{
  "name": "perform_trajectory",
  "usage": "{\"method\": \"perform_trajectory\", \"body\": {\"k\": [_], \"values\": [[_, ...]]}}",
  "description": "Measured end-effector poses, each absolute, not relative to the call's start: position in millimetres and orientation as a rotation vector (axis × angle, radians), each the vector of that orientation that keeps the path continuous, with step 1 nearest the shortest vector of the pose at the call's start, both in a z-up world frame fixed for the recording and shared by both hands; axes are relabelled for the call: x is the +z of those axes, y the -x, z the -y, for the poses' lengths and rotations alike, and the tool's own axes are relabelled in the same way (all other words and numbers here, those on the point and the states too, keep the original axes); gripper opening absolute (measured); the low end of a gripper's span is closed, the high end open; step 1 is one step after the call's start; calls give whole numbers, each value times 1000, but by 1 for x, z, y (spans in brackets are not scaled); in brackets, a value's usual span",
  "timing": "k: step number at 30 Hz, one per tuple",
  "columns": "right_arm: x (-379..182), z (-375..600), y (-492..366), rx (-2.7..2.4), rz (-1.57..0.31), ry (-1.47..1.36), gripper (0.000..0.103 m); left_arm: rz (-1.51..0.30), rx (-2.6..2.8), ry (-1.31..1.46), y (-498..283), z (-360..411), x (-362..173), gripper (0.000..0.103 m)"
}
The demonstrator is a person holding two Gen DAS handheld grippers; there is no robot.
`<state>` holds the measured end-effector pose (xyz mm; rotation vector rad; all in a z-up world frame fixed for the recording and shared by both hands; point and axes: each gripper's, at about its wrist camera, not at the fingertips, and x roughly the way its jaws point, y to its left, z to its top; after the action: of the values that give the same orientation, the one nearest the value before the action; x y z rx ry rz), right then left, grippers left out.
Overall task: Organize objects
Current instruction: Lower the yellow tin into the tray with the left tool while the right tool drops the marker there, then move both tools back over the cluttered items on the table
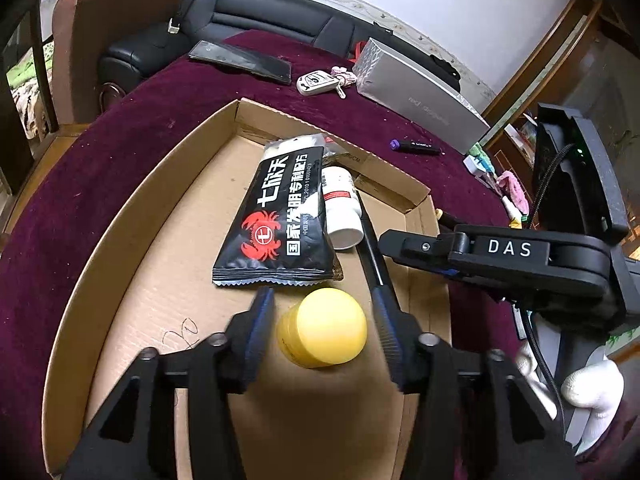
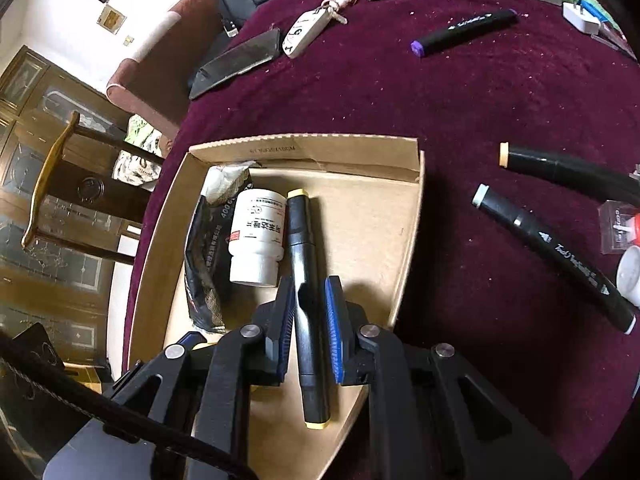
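A shallow cardboard box (image 1: 160, 216) (image 2: 360, 152) lies on a dark red cloth. In it are a black snack packet (image 1: 280, 216) (image 2: 204, 248), a white pill bottle (image 1: 342, 208) (image 2: 256, 236), a black marker with yellow ends (image 2: 306, 280) (image 1: 370, 236) and a yellow round container (image 1: 324, 328). My left gripper (image 1: 322, 312) is open, its fingers on either side of the yellow container with gaps. My right gripper (image 2: 310, 304) straddles the black marker, its blue pads slightly apart from it. The right gripper also shows in the left wrist view (image 1: 416, 250).
On the cloth outside the box lie a purple-tipped marker (image 2: 464, 30) (image 1: 416, 146), two more black markers (image 2: 552, 256) (image 2: 568, 168), a key fob (image 1: 316, 82) (image 2: 306, 32), a black wallet (image 1: 240, 60) (image 2: 236, 62) and a silver box (image 1: 420, 96). A black sofa (image 1: 256, 16) stands behind.
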<state>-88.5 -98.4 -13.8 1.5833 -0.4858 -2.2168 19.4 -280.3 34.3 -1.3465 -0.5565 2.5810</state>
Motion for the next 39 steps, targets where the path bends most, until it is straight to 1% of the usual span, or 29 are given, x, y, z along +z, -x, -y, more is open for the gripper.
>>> {"method": "perform_trajectory", "body": {"k": [1,6,11,15,19,22,25,29,31,36,39], "values": [[-12,99,87,-2220,488,-1577,15,561,2581,1344,-19,281,35,54],[3,93,74,-2259,484,-1506,15,611,2618,1306,-24,287,39,54],[21,73,53,-2312,490,-1427,23,634,2672,1244,-39,290,51,54],[31,37,29,-2374,514,-1373,32,647,2691,1199,-55,284,61,54],[33,-12,5,-2460,576,-1349,32,582,2669,1154,-65,257,75,54],[28,-55,-12,-2507,663,-1351,33,507,2619,1150,-65,226,81,54],[21,-97,-29,-2544,765,-1353,33,450,2568,1176,-63,194,81,54],[14,-138,-45,-2579,852,-1350,34,402,2505,1216,-63,154,73,54],[9,-155,-51,-2593,884,-1352,37,384,2474,1245,-62,135,67,54],[1,-182,-60,-2606,933,-1346,37,323,2438,1303,-57,100,56,54],[-2,-193,-62,-2635,951,-1313,42,332,2472,1333,-43,95,54,54]]}}
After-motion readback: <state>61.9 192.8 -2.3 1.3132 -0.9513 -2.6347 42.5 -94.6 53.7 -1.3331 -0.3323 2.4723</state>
